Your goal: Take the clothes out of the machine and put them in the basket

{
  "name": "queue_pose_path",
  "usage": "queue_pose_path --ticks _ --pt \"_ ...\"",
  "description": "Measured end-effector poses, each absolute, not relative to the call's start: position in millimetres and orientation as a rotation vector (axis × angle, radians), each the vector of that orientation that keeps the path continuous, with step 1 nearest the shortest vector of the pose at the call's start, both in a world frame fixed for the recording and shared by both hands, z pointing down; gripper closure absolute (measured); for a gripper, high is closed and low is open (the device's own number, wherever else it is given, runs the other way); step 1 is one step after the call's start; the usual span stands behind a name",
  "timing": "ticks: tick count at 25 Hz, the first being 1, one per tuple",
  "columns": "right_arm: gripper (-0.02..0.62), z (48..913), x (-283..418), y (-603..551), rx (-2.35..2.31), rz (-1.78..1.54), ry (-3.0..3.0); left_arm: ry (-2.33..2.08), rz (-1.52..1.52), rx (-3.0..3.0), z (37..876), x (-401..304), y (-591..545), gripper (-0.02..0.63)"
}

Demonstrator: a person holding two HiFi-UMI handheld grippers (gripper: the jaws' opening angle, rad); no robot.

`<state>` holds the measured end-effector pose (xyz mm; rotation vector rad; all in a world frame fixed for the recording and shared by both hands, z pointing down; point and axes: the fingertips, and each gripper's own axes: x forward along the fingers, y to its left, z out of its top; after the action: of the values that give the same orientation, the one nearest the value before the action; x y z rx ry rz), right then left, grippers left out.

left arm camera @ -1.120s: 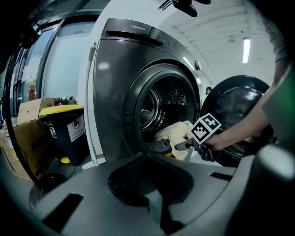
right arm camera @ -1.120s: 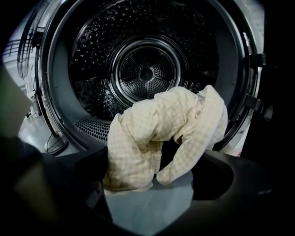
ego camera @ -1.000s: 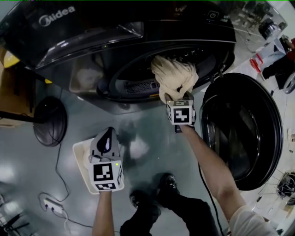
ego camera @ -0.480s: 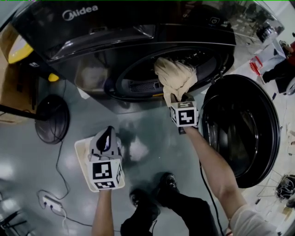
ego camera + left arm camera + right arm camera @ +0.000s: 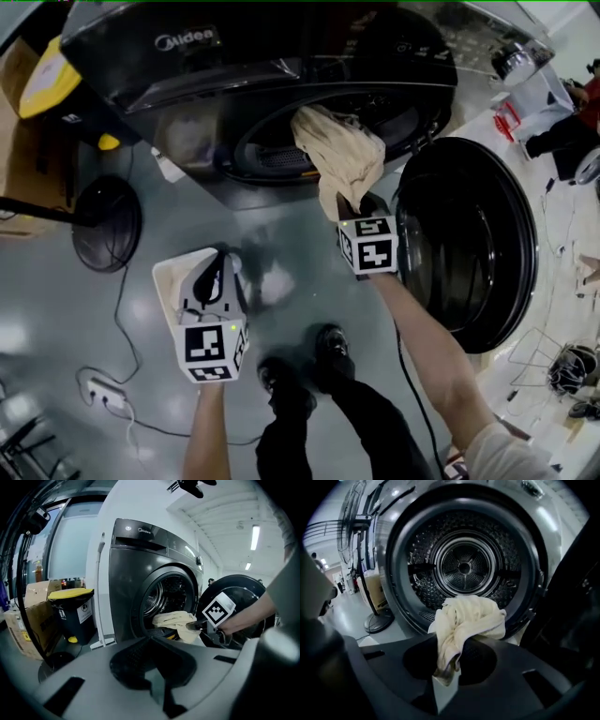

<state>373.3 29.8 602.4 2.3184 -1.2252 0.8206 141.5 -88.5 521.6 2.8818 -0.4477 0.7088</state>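
My right tool (image 5: 347, 202) has just been closing and now pinches the lower end of the cream cloth (image 5: 337, 150). The cloth hangs out of the washing machine (image 5: 281, 56) door opening. Left tool (image 5: 218, 267): jaws together, empty, over the white basket (image 5: 169, 281) on the floor.

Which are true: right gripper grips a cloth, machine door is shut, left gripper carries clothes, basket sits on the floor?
The right gripper is clamped on a cream cloth. True; its jaws have just closed on it.
The machine door is shut. False: it stands wide open.
The left gripper carries clothes. False: its jaws are together, with nothing between them.
A white basket sits on the floor. True.
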Motion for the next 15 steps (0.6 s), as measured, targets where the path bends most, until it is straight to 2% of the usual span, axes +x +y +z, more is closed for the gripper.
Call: queue_pose_path --ticks 15 --pt "0.511 476 292 72 2.318 0.743 -1.338 -0.505 0.704 2.824 428 110 -72 0.588"
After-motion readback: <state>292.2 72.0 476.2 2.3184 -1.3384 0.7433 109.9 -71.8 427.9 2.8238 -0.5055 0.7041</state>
